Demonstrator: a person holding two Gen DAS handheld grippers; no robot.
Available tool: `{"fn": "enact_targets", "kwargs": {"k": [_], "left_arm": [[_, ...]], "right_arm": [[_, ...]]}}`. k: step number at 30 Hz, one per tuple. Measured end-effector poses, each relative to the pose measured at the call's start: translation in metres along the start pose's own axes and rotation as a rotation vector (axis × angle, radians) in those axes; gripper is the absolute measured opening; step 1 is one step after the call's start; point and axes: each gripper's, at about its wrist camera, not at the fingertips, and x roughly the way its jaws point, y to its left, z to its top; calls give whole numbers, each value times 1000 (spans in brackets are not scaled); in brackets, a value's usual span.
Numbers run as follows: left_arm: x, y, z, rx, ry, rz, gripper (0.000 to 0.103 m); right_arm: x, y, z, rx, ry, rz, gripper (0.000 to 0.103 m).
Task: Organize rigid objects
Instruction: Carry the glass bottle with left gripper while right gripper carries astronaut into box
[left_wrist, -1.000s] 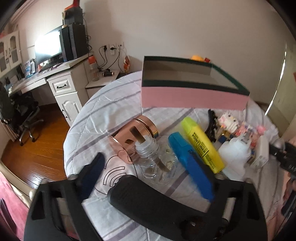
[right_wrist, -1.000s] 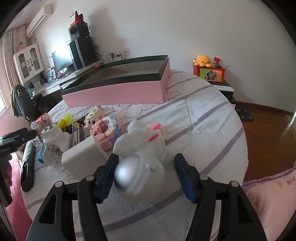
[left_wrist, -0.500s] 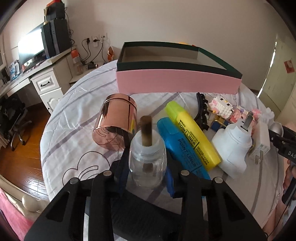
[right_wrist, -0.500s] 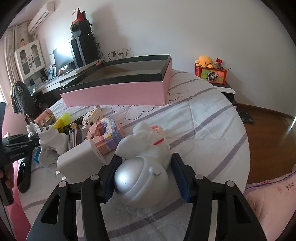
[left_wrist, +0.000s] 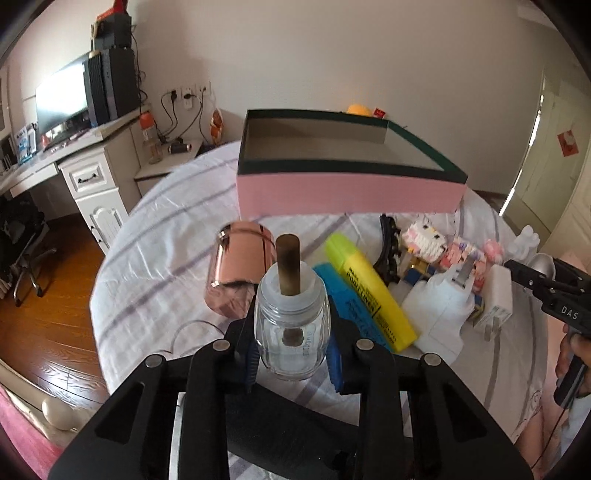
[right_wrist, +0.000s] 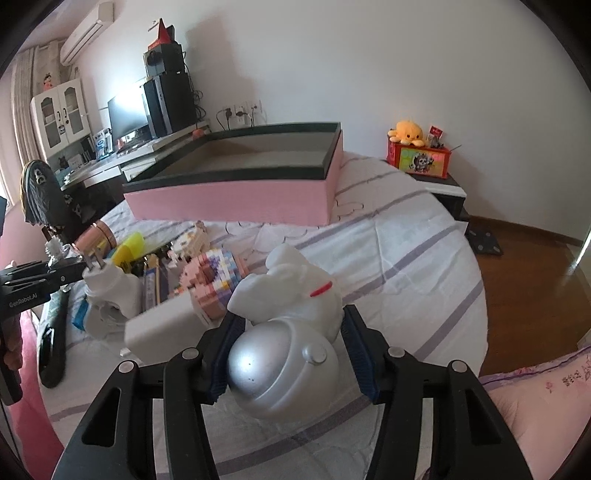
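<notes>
Left gripper (left_wrist: 291, 354) clamped on a clear glass bottle (left_wrist: 291, 332) at lower centre, right gripper (right_wrist: 291, 354) gripping a white astronaut figure (right_wrist: 288, 317) at lower centre, pink box (left_wrist: 347, 192) on the bed (right_wrist: 406, 251) behind

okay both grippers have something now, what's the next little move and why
Probably lift the left gripper and carry its clear bottle toward the pink box. Its pads press on the bottle, the box stands open behind the clutter, and the bottle's wick stands upright.
</notes>
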Motion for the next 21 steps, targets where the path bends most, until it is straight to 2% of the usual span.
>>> {"fn": "enact_targets", "kwargs": {"k": [6, 11, 17, 21], "left_arm": [[-16, -4, 20, 17, -49, -22, 29], [-16, -13, 54, 61, -86, -47, 29], [10, -25, 107, 92, -88, -114, 30], [40, -32, 138, 118, -55, -116, 30]], "right_arm": [[-13, 7, 18, -28, -34, 4, 55], [-17, 18, 44, -68, -62, 30, 55], [2, 29, 92, -104, -73, 55, 55], [33, 40, 127, -135, -51, 75, 55]]}}
